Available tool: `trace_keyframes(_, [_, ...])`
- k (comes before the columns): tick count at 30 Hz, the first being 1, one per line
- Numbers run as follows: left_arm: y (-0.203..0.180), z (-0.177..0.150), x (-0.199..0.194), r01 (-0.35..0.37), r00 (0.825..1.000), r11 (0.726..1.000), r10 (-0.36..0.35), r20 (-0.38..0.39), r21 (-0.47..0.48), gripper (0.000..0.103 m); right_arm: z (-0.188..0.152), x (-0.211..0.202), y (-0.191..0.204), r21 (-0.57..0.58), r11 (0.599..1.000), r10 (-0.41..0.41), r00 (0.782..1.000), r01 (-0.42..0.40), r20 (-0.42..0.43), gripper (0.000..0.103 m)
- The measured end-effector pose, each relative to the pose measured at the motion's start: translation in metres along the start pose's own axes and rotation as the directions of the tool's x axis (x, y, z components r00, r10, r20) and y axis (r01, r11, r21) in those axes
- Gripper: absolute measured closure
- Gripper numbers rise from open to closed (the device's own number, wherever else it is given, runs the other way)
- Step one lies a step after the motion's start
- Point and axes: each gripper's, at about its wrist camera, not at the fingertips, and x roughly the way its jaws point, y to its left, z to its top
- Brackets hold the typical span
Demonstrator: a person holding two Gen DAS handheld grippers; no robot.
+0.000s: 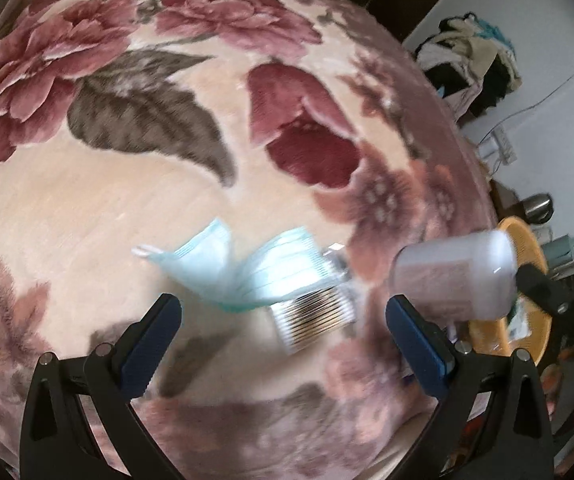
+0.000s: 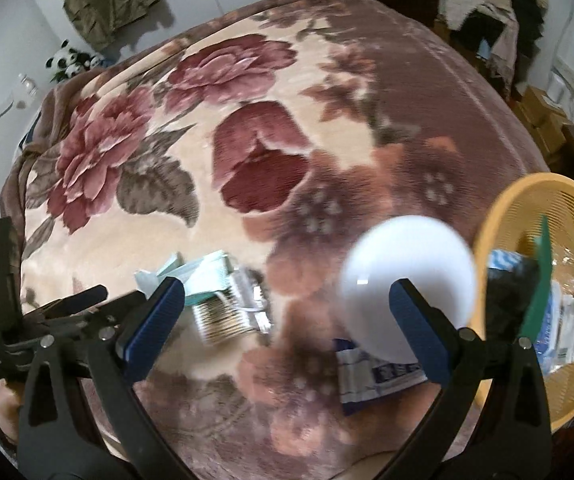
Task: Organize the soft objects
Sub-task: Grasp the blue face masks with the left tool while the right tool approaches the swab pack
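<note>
- White bottle point(image 2: 407, 288): in mid-air in both views, apparently falling or tossed; no finger is seen touching it. It hangs just in front of the right gripper point(image 2: 287, 320), beside its right finger, between the blanket point(image 2: 247, 100) and the yellow basket point(image 2: 499, 216).
- Long axis: roughly along the right gripper's line of sight; the left wrist view shows the bottle side-on.
- Right gripper: fingers spread wide, empty; judged the nearer one.
- Left gripper point(image 1: 283, 328): fingers apart, empty, aimed at the face masks point(image 1: 247, 268) and the clear cotton swab box point(image 1: 319, 308) lying on the blanket.
- Basket already holds packets point(image 2: 567, 320).
</note>
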Motion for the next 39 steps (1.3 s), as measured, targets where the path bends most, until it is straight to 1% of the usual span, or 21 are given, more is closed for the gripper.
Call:
trace_keyframes(4, [0.016,-0.006,0.011,-0.040,0.998,0.999,0.041,-0.043,0.031,0.001,-0.006,0.016,0.025,-0.038,0.999,0.024,0.999,-0.025,-0.032,0.000])
trace_keyframes(9, [0.029,-0.018,0.024,-0.063,0.993,0.994,0.071,-0.095,0.087,0.001,-0.019,0.039,0.053,-0.082,0.995,0.054,0.995,-0.060,-0.085,0.000])
trace_keyframes(11, [0.033,-0.023,0.030,-0.048,0.991,0.996,0.057,-0.123,0.080,0.001,-0.024,0.047,0.061,-0.093,0.993,0.062,0.993,-0.071,-0.104,0.000])
trace_keyframes(13, [0.040,-0.028,0.039,-0.003,0.988,0.999,0.009,-0.154,0.042,0.001,-0.027,0.054,0.066,-0.098,0.992,0.067,0.990,-0.080,-0.121,0.000])
trace_keyframes(16, [0.042,-0.030,0.051,0.034,0.986,0.999,-0.032,-0.164,0.009,0.001,-0.031,0.061,0.068,-0.099,0.992,0.069,0.988,-0.083,-0.137,0.000])
trace_keyframes(19, [0.040,-0.026,0.059,0.051,0.985,0.999,-0.051,-0.163,-0.002,0.001,-0.031,0.063,0.064,-0.084,0.993,0.068,0.989,-0.080,-0.133,0.000])
trace_keyframes(24, [0.033,-0.013,0.076,0.077,0.981,0.997,-0.076,-0.177,-0.003,0.001,-0.025,0.068,0.052,-0.041,0.996,0.070,0.990,-0.075,-0.121,0.000])
trace_keyframes(28, [0.031,-0.005,0.091,0.064,0.980,0.998,-0.063,-0.186,-0.001,0.001,-0.023,0.073,0.048,-0.027,0.996,0.078,0.990,-0.082,-0.118,0.000])
trace_keyframes(32, [0.034,0.003,0.101,0.062,0.982,0.998,-0.061,-0.179,-0.005,0.002,-0.020,0.079,0.044,0.009,0.994,0.112,0.988,-0.112,-0.111,0.000])
trace_keyframes(33, [0.035,0.004,0.102,0.064,0.983,0.998,-0.064,-0.175,-0.006,0.002,-0.019,0.081,0.044,0.016,0.993,0.120,0.987,-0.119,-0.109,0.000])
trace_keyframes(34, [0.037,0.006,0.103,0.065,0.984,0.998,-0.065,-0.169,-0.007,0.006,-0.018,0.082,0.043,0.021,0.992,0.125,0.986,-0.123,-0.108,0.000])
trace_keyframes(35, [0.038,0.007,0.103,0.067,0.984,0.998,-0.068,-0.164,-0.007,0.014,-0.018,0.083,0.043,0.024,0.992,0.127,0.986,-0.125,-0.108,0.000])
trace_keyframes(39, [0.044,0.011,0.106,0.089,0.983,0.996,-0.090,-0.163,-0.013,0.028,-0.017,0.090,0.045,0.026,0.991,0.133,0.984,-0.131,-0.116,0.000])
